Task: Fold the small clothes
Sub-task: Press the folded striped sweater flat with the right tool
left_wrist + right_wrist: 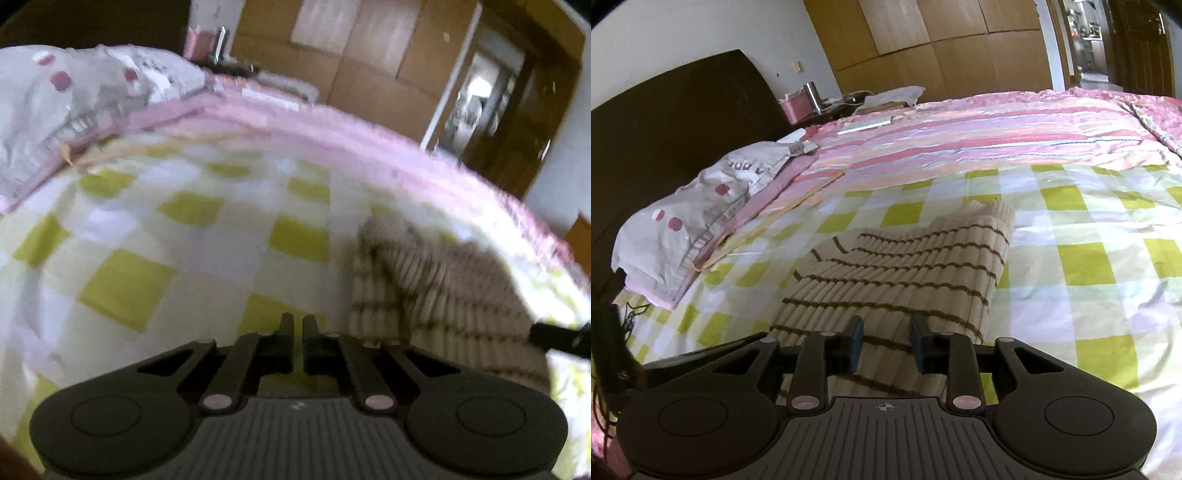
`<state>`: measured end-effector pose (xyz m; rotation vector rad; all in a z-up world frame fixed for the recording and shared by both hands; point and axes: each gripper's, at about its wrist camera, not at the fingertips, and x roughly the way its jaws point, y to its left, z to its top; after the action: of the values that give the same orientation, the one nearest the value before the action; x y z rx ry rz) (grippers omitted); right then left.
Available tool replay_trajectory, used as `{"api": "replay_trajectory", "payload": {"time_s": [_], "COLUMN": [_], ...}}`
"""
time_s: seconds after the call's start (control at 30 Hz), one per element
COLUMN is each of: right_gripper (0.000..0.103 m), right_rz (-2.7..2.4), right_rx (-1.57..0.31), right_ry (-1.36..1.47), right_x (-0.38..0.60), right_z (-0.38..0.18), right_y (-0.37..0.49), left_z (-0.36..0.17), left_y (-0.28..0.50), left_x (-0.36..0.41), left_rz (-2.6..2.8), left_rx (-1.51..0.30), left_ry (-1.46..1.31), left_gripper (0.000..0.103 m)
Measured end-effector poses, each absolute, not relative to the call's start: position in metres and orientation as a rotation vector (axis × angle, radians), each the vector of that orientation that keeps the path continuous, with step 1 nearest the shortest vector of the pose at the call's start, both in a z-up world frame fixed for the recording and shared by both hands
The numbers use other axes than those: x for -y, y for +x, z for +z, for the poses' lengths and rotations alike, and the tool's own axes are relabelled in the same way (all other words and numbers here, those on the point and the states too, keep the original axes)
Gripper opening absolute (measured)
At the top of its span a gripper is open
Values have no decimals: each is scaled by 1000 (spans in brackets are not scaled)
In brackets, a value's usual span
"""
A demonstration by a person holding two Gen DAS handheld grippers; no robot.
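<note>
Lying across the green-and-white checked sheet [1089, 258] of the bed is a cream ribbed garment [897, 273] with thin brown stripes; it sits folded over on itself, its far edge toward twelve o'clock in the right wrist view; the right hand-held gripper [886, 345] hovers at its near edge, jaws parted to a middling width with the knit showing between the blue pads [856, 347], and whether the pads touch the cloth cannot be told. In the left wrist view, which is blurred, the same garment [436, 295] lies at about three o'clock of the left hand-held gripper [298, 332]; that gripper's jaws stand narrow, almost together, nothing between them, over the bare checked sheet [147, 258]. Beyond the sheet, toward twelve o'clock, runs a pink striped quilt [960, 136]; at ten o'clock a grey pillow [701, 206] with red dots rests against the dark headboard [665, 129]. As for containers, a pink box [796, 105] stands by the headboard on the far side of the bed, with a metal cup [812, 94] just beside it; what either holds cannot be seen. Wooden wardrobe doors [942, 48] fill the far wall.
</note>
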<state>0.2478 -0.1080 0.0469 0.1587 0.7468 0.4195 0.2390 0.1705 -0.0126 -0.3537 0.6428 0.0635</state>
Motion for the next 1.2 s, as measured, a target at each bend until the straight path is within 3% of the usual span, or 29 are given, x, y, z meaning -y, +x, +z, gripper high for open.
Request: {"api": "replay_trajectory", "payload": {"time_s": [0.17,0.3,0.43,0.57,0.73,0.87,1.07,1.2], "right_gripper": [43,53,63,65,70,74,76,59], "right_rz": [411,413,413,424,423,421,423,442], "right_rx": [-715,-745,-776,-819,-820,-830,-825,-828], "right_ry": [168,187,224,281,333,340,329,311], "right_x": [116,123,129,132,133,132,124,118], "right_z": [52,46,36,19,10,3,-2,4], "right_y": [237,232,229,233,246,256,263,258], "left_z": [24,29,23,18,-9,-21,-27,-24], "left_y": [215,216,212,223,245,247,245,235], "left_x": [-169,-158,-142,-131,-144,-145,-149,-149], "left_rz": [-19,-150,-220,-189,-157,-193,-241,-255], "left_rx": [-546,-566,-578,-594,-671,-682,-701,-708], "left_ry": [-344,-364,-339,-248,-289,-311,-390,-395], "left_gripper": [16,33,44,55,59,58,40,32]}}
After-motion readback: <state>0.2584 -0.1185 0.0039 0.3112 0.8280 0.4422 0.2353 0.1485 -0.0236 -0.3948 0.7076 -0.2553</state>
